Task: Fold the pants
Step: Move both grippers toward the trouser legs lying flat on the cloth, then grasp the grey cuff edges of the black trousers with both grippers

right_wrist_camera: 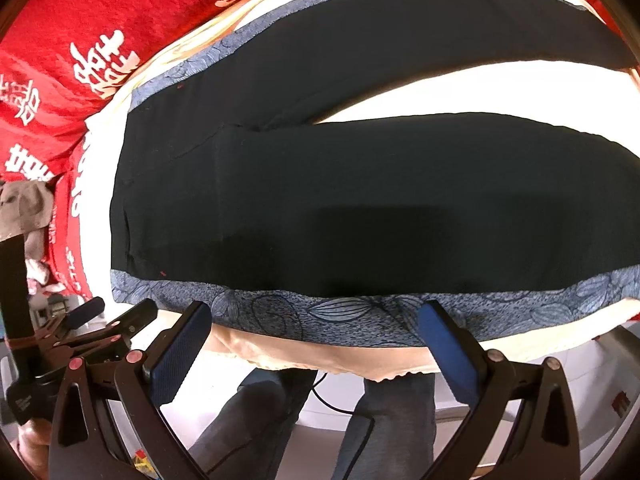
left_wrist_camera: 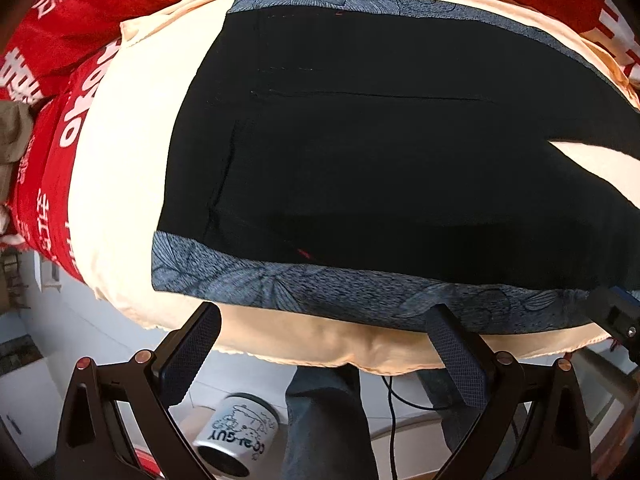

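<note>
Black pants (left_wrist_camera: 360,152) with blue-grey leaf-patterned side stripes (left_wrist_camera: 320,292) lie flat on a cream cloth (left_wrist_camera: 120,160). In the right wrist view the pants (right_wrist_camera: 360,208) show two legs spread apart to the right, waist at the left. My left gripper (left_wrist_camera: 326,324) stands open just short of the near striped edge, nothing between its fingers. My right gripper (right_wrist_camera: 320,320) is open too, its blue pads (right_wrist_camera: 180,356) hovering at the near stripe (right_wrist_camera: 340,316). The left gripper (right_wrist_camera: 100,320) also shows at the left of the right wrist view.
A red cloth with white lettering (left_wrist_camera: 72,20) lies under the cream cloth, which hangs over the table's near edge (right_wrist_camera: 340,364). Below are a person's legs in grey trousers (right_wrist_camera: 392,432), a white printed mug (left_wrist_camera: 236,436), and a black cable (left_wrist_camera: 392,400) on the floor.
</note>
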A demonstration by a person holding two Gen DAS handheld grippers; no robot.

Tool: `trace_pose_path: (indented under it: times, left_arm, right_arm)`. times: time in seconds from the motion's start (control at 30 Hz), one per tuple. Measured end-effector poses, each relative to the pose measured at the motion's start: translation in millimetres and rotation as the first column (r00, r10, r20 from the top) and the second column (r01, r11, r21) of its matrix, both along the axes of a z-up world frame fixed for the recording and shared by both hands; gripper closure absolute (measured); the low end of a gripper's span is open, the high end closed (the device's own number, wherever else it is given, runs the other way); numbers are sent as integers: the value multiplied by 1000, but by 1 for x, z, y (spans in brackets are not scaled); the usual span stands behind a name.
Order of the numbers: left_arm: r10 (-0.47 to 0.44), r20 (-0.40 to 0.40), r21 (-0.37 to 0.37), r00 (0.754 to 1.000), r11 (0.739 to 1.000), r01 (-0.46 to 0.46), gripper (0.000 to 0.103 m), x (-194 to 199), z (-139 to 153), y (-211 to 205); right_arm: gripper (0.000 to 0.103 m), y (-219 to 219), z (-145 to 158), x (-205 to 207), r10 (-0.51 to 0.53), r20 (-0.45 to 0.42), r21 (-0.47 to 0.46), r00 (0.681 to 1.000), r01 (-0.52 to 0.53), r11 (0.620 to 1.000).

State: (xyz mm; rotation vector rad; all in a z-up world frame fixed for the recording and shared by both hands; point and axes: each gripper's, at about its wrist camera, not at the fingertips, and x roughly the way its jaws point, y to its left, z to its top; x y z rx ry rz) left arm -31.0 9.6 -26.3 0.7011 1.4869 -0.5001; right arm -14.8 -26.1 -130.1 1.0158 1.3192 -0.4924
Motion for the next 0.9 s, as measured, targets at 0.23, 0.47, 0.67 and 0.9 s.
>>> trace_pose_path:
  times: [0.23,0.47,0.67,0.9]
  left_arm:
    - [57,-3,9,998,998,-57,0,-5,-8,19]
    - [41,-16,-8,999,999,-41,0,7,-26,44]
    - [-2,-17,-108,1000,994,0,0,29,-36,77]
    - [58,-55,-214,997,974,-68,0,80,-54,141]
  right_arm:
    - [0,-6,-2,-7,60,21,8,998,-60,998]
    - [0,-2,-6,-11,61,10,-9,998,-61,998]
    - [0,11,-10,-14,25,81,-6,996,-25,1000]
    - [0,48,-35,-3,-54,248,220,967,-2,975]
